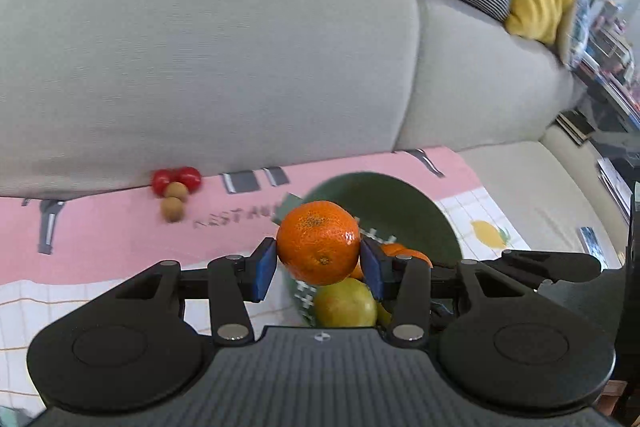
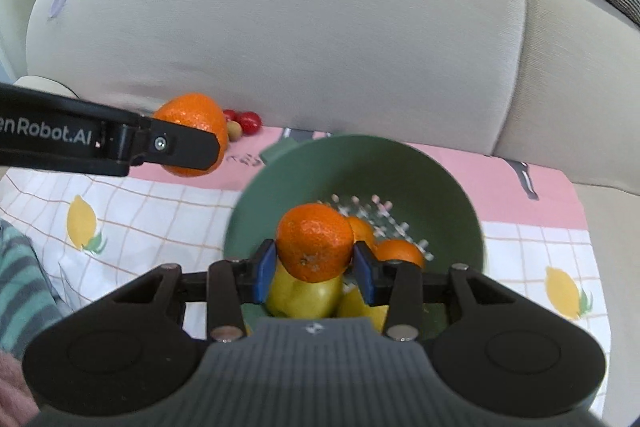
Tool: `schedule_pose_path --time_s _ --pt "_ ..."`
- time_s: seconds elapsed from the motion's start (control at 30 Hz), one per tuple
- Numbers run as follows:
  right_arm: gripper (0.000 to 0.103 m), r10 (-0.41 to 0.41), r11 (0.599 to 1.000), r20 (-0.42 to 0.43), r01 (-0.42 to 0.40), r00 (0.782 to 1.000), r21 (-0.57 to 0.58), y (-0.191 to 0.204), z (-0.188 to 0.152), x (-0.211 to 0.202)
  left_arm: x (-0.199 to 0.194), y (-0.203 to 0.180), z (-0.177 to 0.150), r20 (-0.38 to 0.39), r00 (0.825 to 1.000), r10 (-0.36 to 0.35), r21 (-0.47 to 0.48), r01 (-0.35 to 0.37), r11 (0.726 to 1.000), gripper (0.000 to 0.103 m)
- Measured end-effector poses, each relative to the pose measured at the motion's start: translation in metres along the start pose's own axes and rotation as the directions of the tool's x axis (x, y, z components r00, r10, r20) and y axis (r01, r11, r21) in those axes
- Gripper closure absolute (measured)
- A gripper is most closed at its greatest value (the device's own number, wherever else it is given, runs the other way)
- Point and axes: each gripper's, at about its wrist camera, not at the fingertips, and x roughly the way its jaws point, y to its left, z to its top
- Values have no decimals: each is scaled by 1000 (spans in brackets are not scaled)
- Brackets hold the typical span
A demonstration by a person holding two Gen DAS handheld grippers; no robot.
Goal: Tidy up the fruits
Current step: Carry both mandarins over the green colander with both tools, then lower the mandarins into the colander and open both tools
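Left gripper point(image 1: 319, 265): blue-padded fingers point(image 1: 264, 273) clamped on a mandarin point(image 1: 319, 242), held above the near-left rim of the green bowl point(image 1: 420, 211).

Right gripper point(image 2: 315, 269): fingers point(image 2: 265, 274) pressed on a second mandarin point(image 2: 315, 242), held over the bowl's near half.

In the bowl: two more orange fruits point(image 2: 400, 251) on the right, a yellow-green apple-like fruit point(image 2: 304, 297) at the near edge; bowl floor is perforated.

Bowl sits on a cloth point(image 2: 160, 203) over the sofa seat, pink far band, white grid with lemon prints nearer. Grey lettering on the pink reads "REST…", rest blurred, perhaps "RESTAURANT".

Far left, against the sofa back point(image 1: 200, 67): two red cherry tomatoes point(image 1: 176, 179), two small tan round fruits point(image 1: 174, 201), touching.

Side of the left gripper in the right wrist view reads "…enRobot.AI".
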Motion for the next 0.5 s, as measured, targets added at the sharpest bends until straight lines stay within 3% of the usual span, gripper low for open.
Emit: schedule_pose_path --time_s 0.5 --pt "64 -54 998 -44 53 998 -37 -33 -21 14 45 -32 -15 -116 993 0 59 7 998 52"
